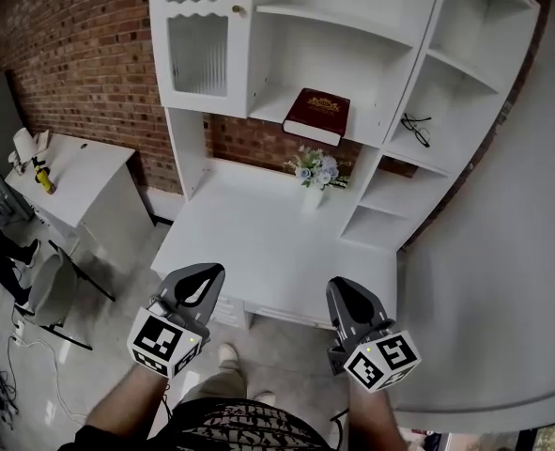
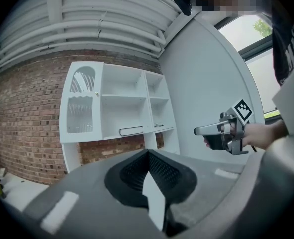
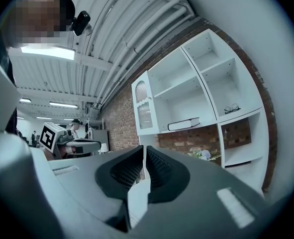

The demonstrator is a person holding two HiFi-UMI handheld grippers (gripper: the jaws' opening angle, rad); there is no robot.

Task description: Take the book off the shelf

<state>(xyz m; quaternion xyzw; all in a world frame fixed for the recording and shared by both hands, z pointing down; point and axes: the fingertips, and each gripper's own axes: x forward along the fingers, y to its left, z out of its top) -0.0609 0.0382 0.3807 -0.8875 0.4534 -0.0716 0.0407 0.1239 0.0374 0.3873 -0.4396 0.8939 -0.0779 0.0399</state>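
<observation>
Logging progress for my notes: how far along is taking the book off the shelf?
Nothing done yet: the red book lies flat on the shelf. In hand: nothing; the left gripper and right gripper hang shut and empty, low before the desk. Left: reach up, grip the book, lift it off.

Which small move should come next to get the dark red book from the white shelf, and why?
Probably raise the right gripper forward toward the dark red hardcover book, opening its jaws on the way. The book lies flat on the white shelf, untouched, while this gripper and the left gripper hang low at the white desk's front edge, jaws together and empty.
</observation>
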